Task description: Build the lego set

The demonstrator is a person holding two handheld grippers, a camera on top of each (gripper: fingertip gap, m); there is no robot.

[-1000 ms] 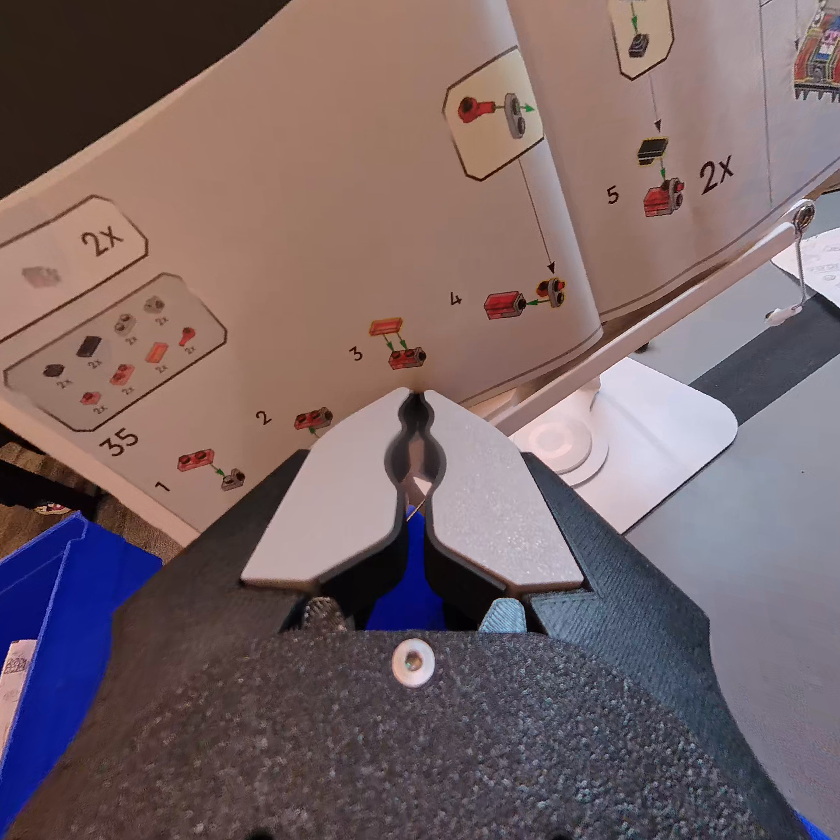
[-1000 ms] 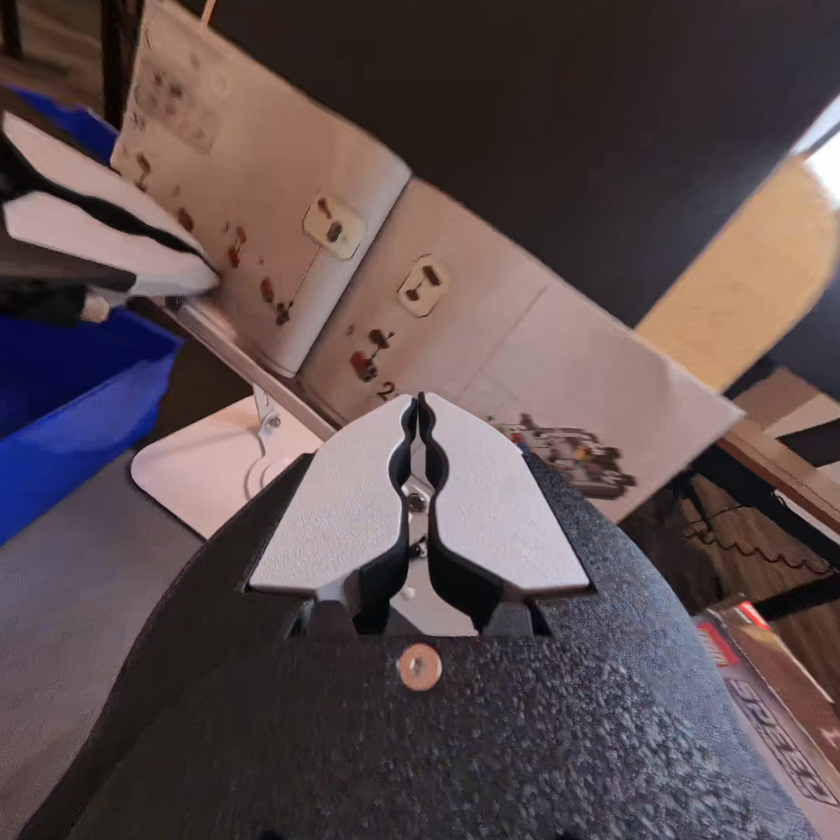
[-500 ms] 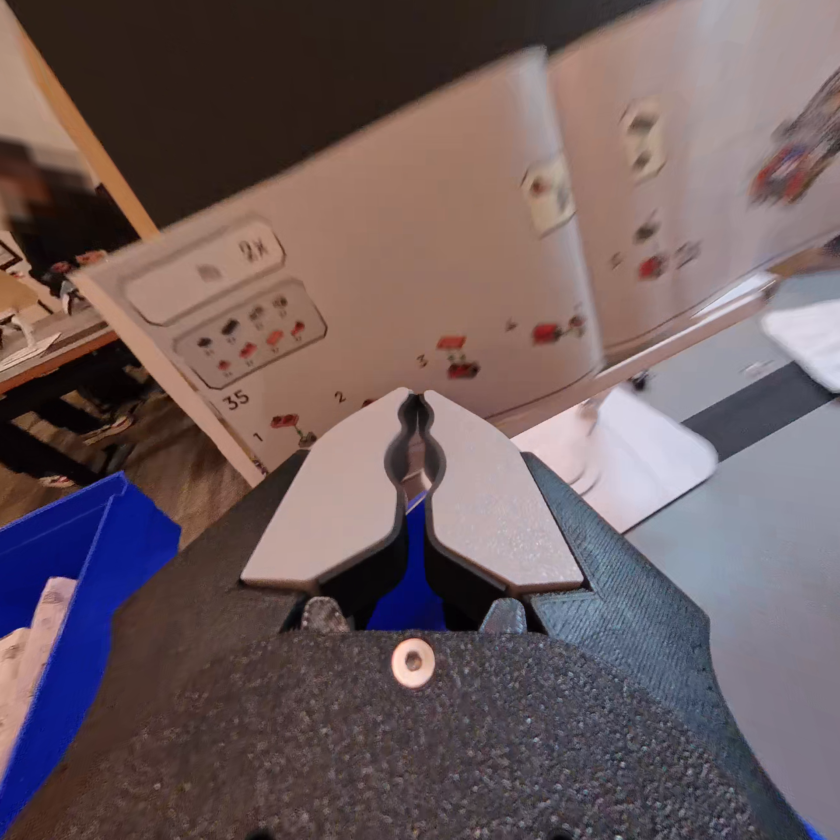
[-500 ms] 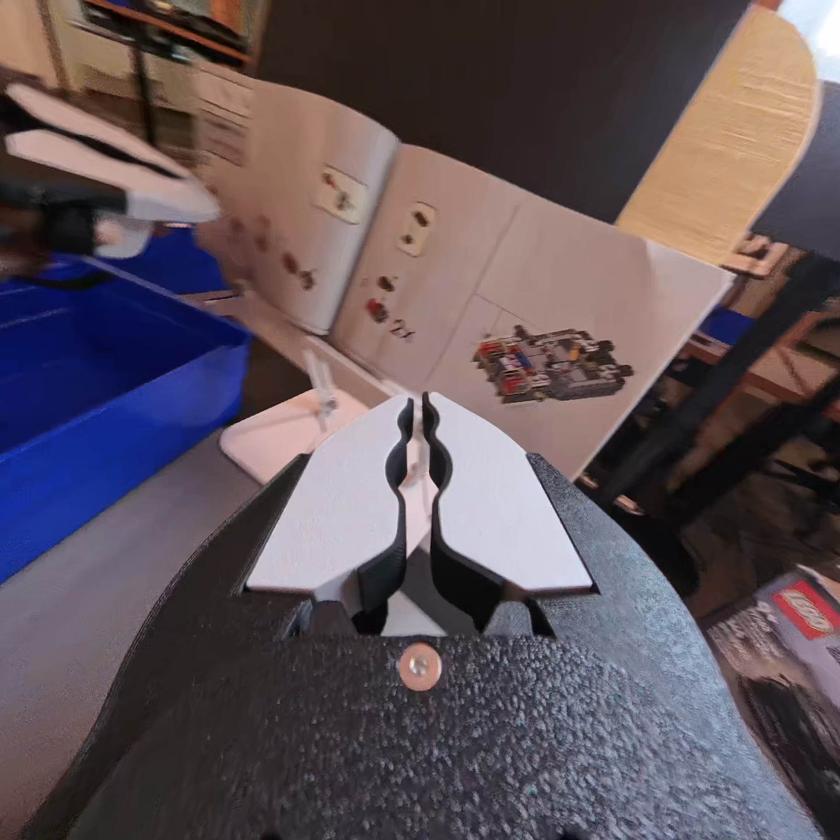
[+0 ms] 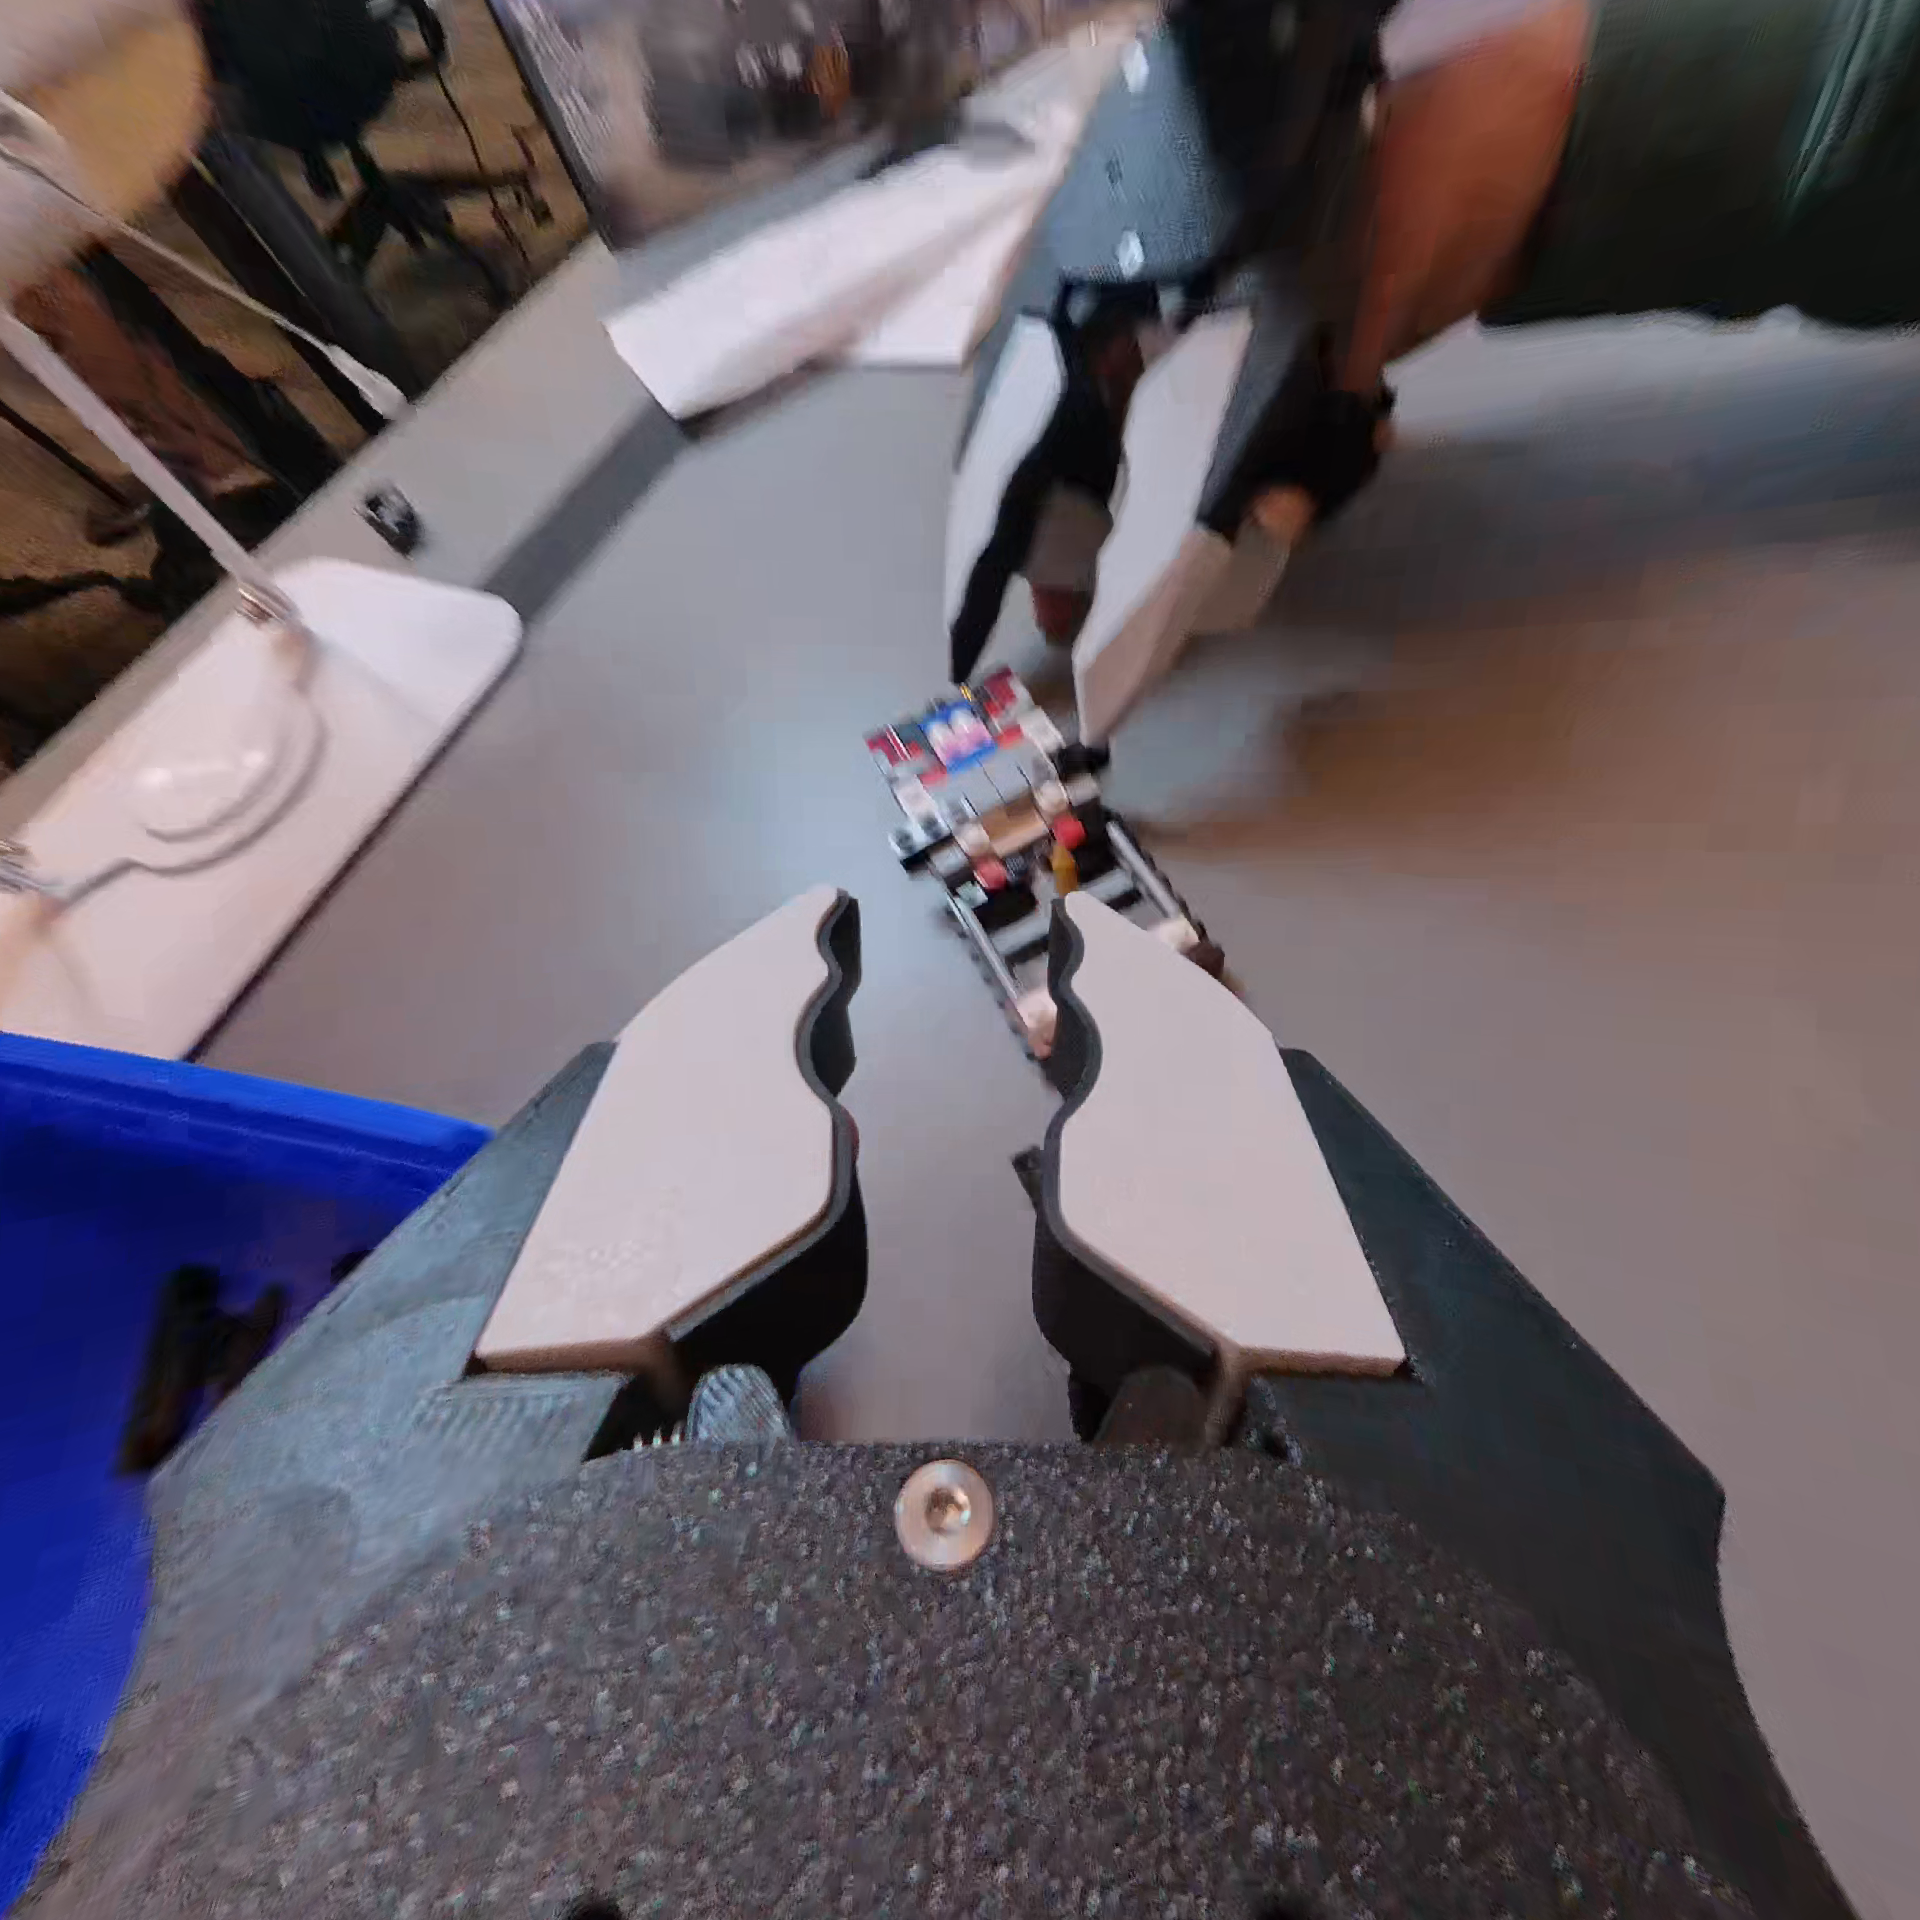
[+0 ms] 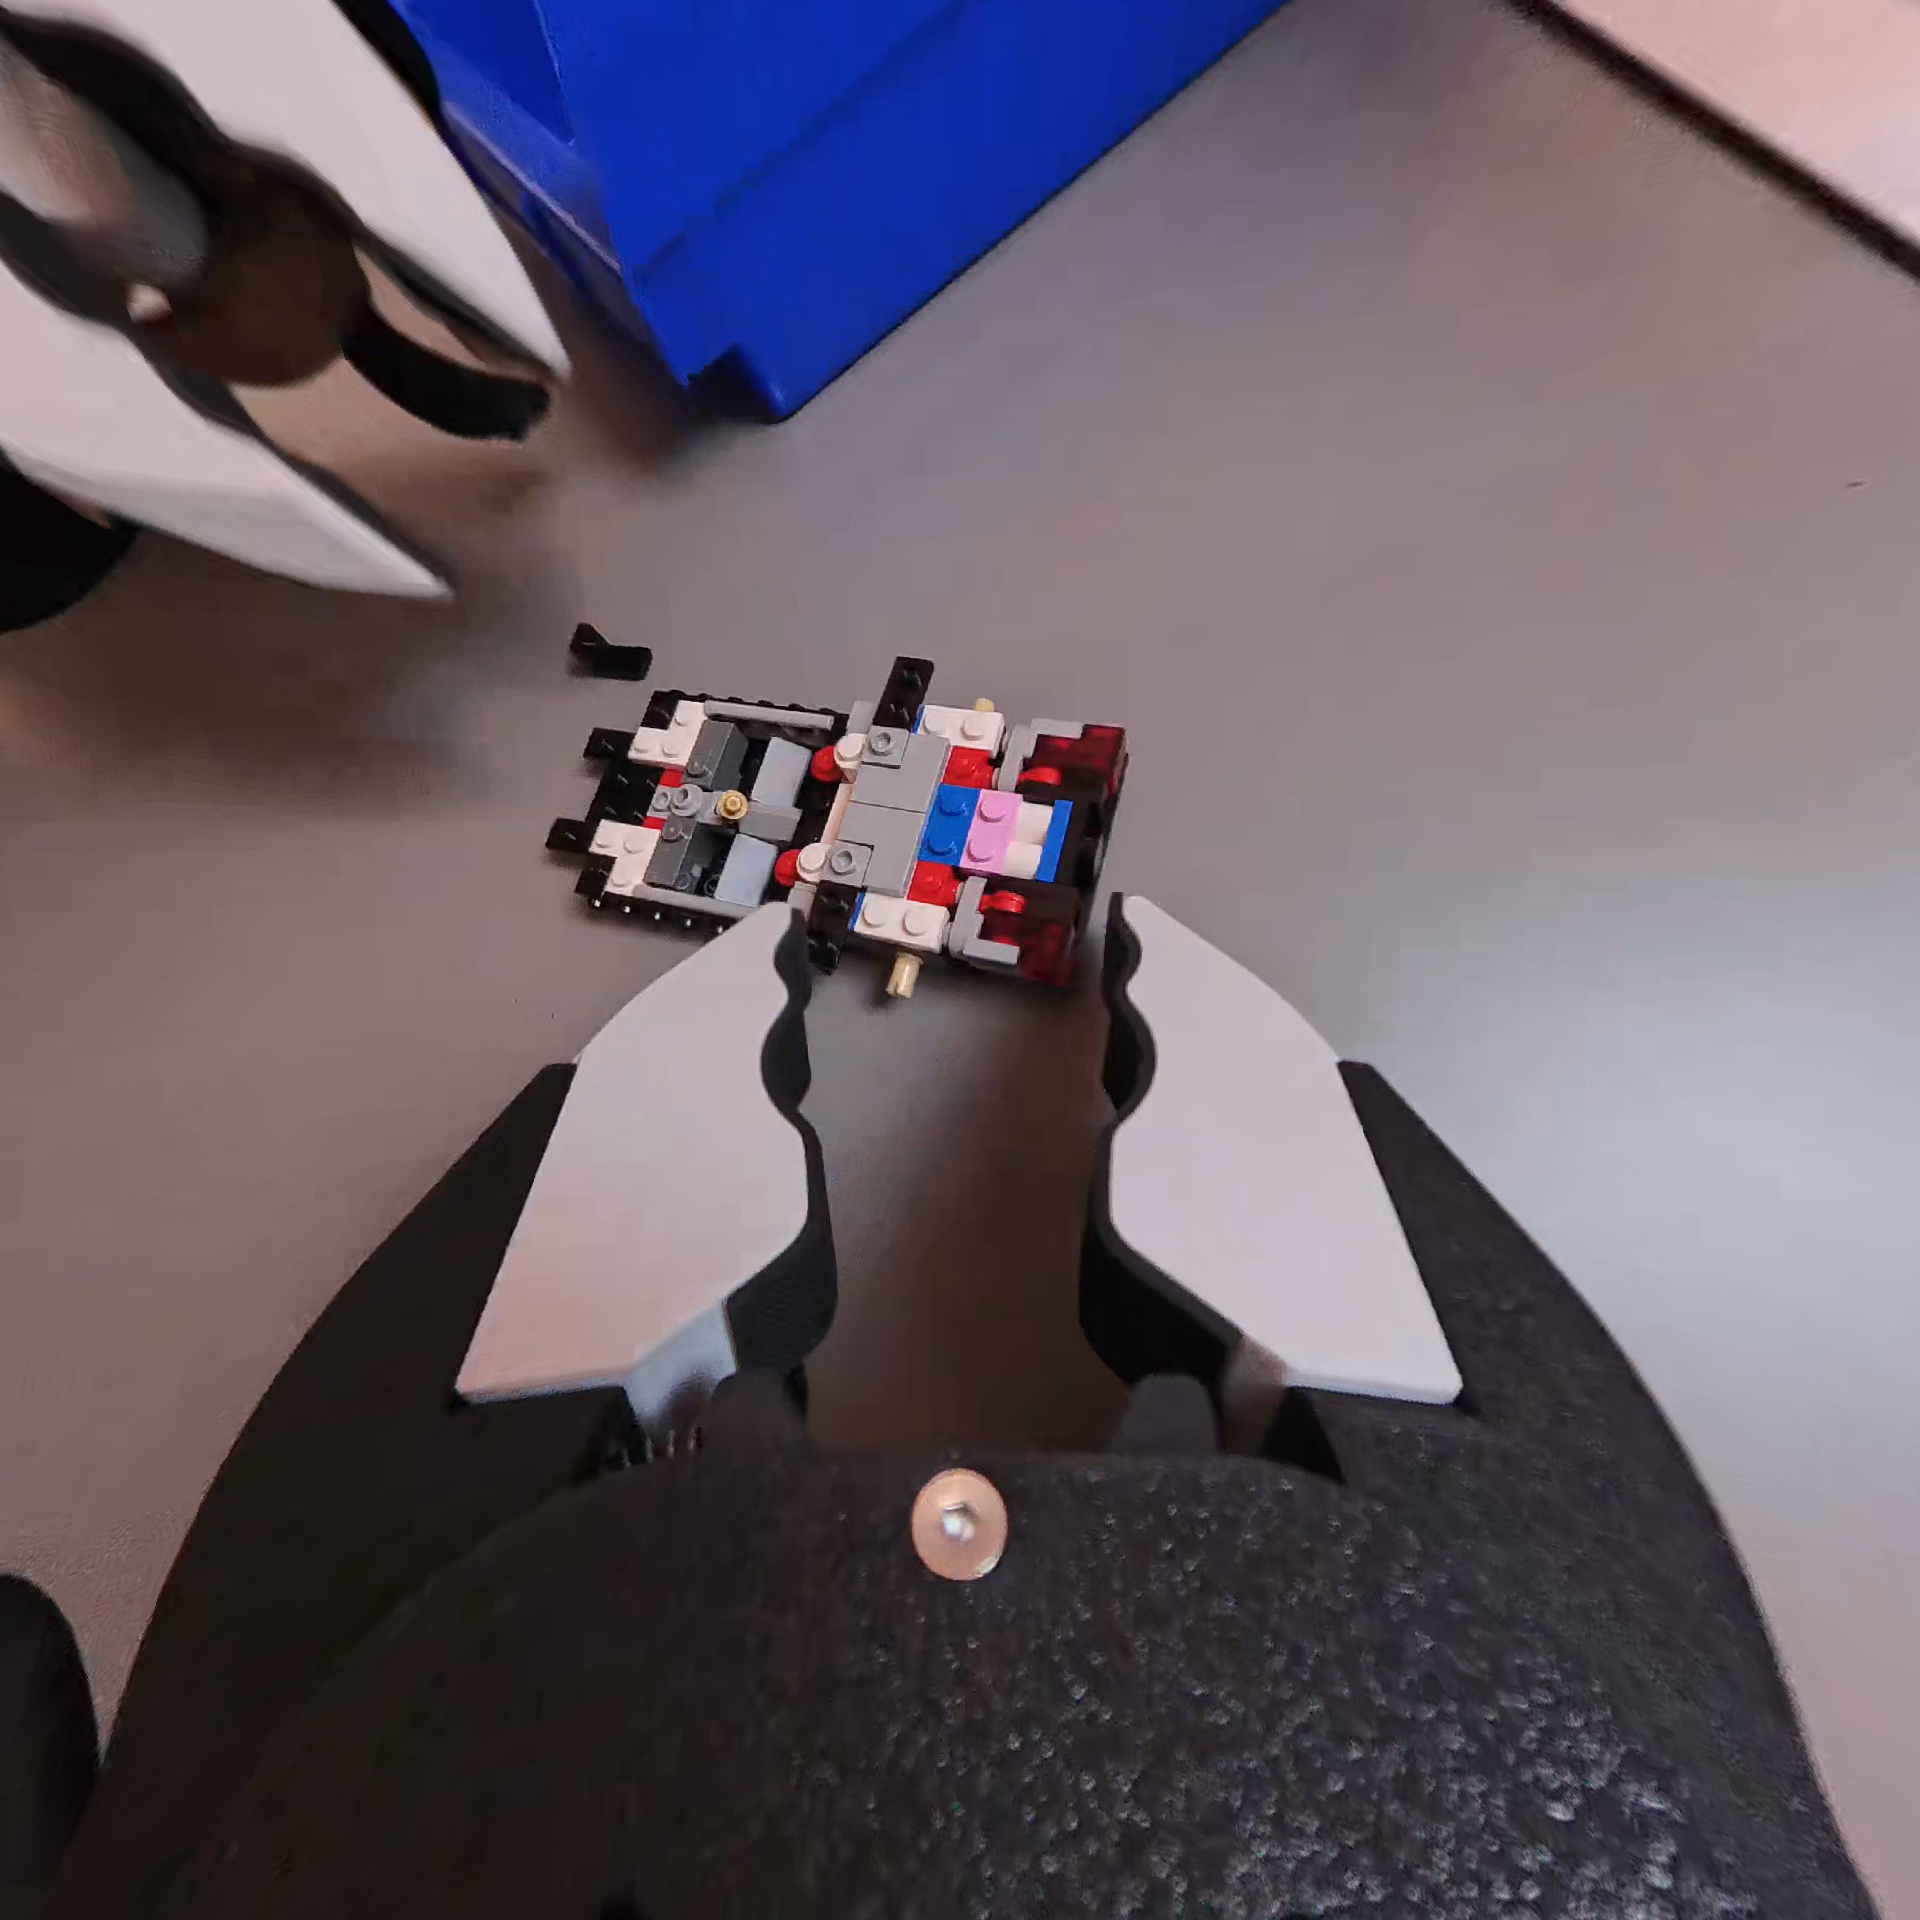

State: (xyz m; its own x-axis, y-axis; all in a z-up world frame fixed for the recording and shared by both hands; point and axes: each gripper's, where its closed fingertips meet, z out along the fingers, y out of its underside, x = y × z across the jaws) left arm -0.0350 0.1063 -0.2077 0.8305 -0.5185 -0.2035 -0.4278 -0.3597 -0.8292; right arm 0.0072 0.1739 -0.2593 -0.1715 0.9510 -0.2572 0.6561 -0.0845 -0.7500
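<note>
Both claws spread, empty — right gripper point(image 6: 951, 914) nearest the brick model point(image 6: 842, 821): light, likely fragile — grip its long sides; left gripper point(image 5: 951, 914) beside.

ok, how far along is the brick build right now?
Done: a low brick chassis lies flat on the grey table. In hand: nothing; left gripper and right gripper are open, empty, beside it. Left: a loose black piece lies unattached nearby.
</note>
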